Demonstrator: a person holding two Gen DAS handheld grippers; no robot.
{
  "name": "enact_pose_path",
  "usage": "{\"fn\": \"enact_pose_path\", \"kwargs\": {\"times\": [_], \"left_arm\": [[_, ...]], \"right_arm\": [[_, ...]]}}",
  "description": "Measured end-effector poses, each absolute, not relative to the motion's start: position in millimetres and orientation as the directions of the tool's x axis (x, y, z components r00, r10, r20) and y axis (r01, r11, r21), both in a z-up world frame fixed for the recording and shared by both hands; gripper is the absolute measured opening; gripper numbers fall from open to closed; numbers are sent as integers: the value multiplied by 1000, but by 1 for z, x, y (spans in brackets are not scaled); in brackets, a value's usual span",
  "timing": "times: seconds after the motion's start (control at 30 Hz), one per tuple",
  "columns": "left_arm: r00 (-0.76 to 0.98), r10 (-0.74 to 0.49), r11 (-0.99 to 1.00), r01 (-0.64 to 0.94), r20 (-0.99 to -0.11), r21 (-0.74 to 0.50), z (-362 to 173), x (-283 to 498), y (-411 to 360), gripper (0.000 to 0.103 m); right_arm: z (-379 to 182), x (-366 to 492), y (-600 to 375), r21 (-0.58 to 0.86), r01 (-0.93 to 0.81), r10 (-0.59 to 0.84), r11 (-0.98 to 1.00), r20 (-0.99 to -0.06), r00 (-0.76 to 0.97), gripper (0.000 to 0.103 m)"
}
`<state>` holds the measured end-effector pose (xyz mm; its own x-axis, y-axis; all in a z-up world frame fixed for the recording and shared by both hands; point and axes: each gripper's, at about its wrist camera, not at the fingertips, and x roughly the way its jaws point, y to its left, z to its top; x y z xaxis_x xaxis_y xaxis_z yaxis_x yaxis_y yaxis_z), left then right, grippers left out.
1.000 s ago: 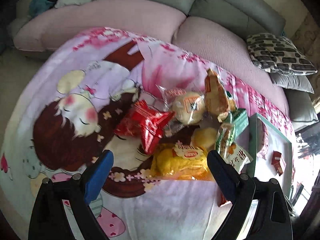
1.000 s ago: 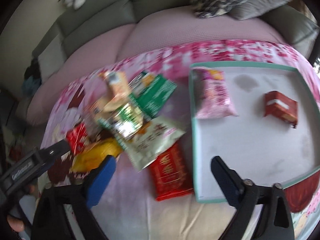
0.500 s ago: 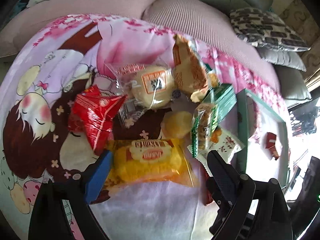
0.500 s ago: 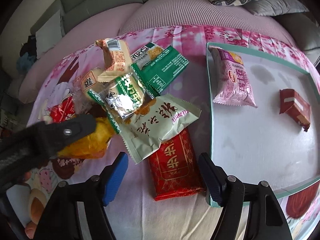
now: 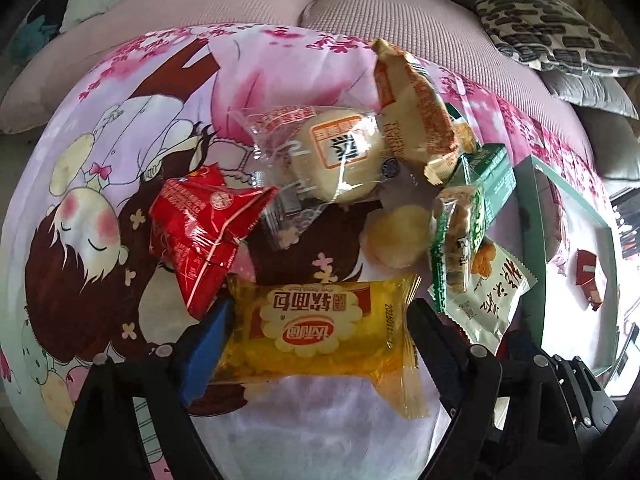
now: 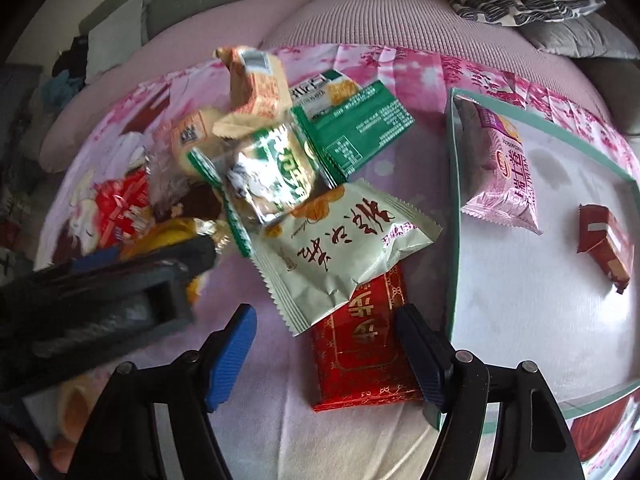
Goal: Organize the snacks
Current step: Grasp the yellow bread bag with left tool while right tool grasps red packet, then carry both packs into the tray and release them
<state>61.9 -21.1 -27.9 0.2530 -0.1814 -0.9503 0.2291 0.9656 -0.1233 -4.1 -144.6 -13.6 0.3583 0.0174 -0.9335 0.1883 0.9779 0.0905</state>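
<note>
Between the spread fingers of the left gripper (image 5: 316, 340) a yellow bread packet (image 5: 320, 332) is framed, its long axis running crosswise from pad to pad and its print upside down; contact cannot be told. Beside it a red packet (image 5: 200, 232) is seen, corner pointing toward the camera. Under the right gripper (image 6: 326, 344), jaws apart, a flat red bar (image 6: 360, 344) lies lengthwise away from the camera, partly covered by a pale green pouch (image 6: 340, 248). A pink packet (image 6: 500, 168) rests in the green-rimmed tray (image 6: 452, 240)
</note>
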Motion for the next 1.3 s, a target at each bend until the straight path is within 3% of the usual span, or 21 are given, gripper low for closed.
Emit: {"fn": "enact_pose_path", "kwargs": {"times": [0.23, 0.5, 0.6, 0.67, 0.8, 1.3], "left_arm": [[239, -204, 964, 218, -949, -152, -29, 61, -9, 88], [242, -176, 966, 227, -954, -121, -31, 63, -8, 88], [248, -165, 967, 232, -955, -106, -35, 58, -10, 88], [256, -156, 967, 237, -954, -95, -38, 55, -18, 85], [275, -148, 966, 245, -950, -80, -35, 48, -24, 78], [331, -220, 966, 206, -918, -157, -5, 33, 1, 75]], "right_arm": [[-12, -10, -158, 252, 196, 164, 948, -911, 378, 75], [-21, -7, -149, 87, 193, 19, 977, -944, 330, 71], [-27, -5, -146, 50, 188, -13, 981, -947, 321, 59], [-28, -4, -144, 41, 181, -20, 983, -946, 324, 57], [-25, -6, -148, 64, 200, -6, 978, -943, 333, 49], [18, -40, -155, 200, 230, 85, 952, -900, 428, 44]]}}
